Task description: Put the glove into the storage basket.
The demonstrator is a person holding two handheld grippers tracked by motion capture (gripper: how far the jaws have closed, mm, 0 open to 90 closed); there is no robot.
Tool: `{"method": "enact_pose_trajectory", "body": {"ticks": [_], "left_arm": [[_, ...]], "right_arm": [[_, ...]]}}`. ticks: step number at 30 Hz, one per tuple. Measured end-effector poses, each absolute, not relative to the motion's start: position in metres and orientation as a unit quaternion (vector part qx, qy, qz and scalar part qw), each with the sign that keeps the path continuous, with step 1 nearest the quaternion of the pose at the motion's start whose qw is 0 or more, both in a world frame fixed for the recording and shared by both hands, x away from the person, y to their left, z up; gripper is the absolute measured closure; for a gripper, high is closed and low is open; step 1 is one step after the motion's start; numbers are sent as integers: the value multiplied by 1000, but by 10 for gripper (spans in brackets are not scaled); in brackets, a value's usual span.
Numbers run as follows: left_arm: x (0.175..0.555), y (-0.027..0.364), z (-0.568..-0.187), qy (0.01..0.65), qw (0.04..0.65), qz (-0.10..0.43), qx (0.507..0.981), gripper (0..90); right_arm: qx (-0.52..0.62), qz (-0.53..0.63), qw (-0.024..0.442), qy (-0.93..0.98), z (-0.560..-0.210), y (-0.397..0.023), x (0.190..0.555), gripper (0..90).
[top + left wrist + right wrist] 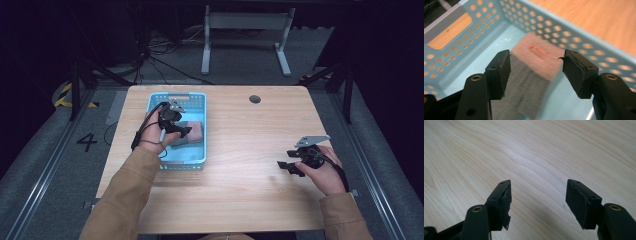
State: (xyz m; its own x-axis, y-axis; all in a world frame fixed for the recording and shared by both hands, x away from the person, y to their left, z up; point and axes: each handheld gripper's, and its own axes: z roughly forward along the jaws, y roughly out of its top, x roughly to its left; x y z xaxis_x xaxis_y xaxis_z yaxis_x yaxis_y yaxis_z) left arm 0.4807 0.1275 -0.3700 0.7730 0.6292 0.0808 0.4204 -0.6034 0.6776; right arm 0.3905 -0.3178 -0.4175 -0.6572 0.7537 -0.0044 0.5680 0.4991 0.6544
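Left tool (535,72) spread over the grey-pink cloth (534,67) lying in the basket (197,100), left of centre. Right tool (537,202) spread above bare bench (250,150). Risk: jaws snag the basket wall, dragging it.

A lab or recording studio: a pale wooden table (235,150) stands on grey carpet inside dark curtained walls, with black cables (165,60) on the far floor, yellow-black hazard tape (62,95) far left, and a floor numeral "4" (87,142) left.
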Motion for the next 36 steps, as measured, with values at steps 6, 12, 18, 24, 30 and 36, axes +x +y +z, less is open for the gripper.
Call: {"method": "enact_pose_trajectory", "body": {"ticks": [6, 12, 18, 24, 30, 36], "left_arm": [[448, 126, -354, 272, 354, 133, 885, 395], [415, 125, -349, 251, 376, 99, 887, 392], [388, 125, -354, 223, 407, 62, 884, 388], [369, 128, -364, 218, 412, 48, 884, 380], [356, 132, -377, 225, 399, 51, 888, 369], [348, 131, -394, 239, 394, 32, 887, 361]], "right_arm": [[379, 317, 143, 857, -418, -311, 397, 380], [376, 315, 138, 860, -419, -306, 400, 377], [375, 310, 133, 863, -422, -304, 402, 366], [377, 309, 129, 863, -424, -305, 401, 364], [383, 308, 125, 862, -425, -306, 401, 360], [383, 308, 124, 862, -427, -307, 401, 355]]}}
